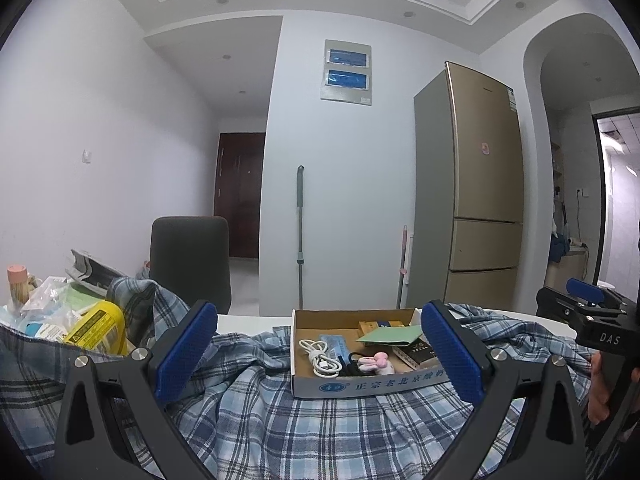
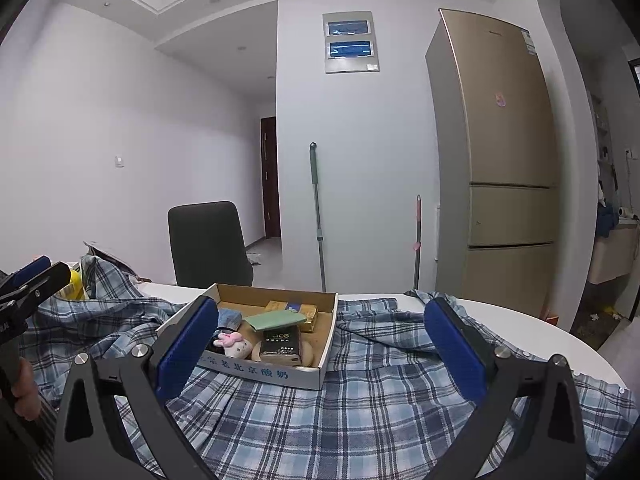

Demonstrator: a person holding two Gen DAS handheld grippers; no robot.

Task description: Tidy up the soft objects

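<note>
A blue plaid shirt (image 1: pixel 280 420) lies spread and rumpled over the white table; it also shows in the right wrist view (image 2: pixel 360 400). A shallow cardboard box (image 1: pixel 360 386) sits on the shirt and holds a white cable (image 1: pixel 320 356), a small pink plush (image 1: pixel 374 362), a green card and small packs. The box (image 2: pixel 280 374) and plush (image 2: pixel 234 342) also show in the right wrist view. My left gripper (image 1: pixel 320 356) is open and empty, above the shirt in front of the box. My right gripper (image 2: pixel 320 354) is open and empty, above the shirt near the box's front right corner.
A pile with a yellow bottle (image 1: pixel 98 330), plastic packets and a pink-capped jar (image 1: pixel 17 284) stands at the left. A dark chair (image 1: pixel 192 260) sits behind the table. The white table edge (image 2: pixel 560 332) curves at the right. A fridge (image 2: pixel 500 160) and mop stand by the wall.
</note>
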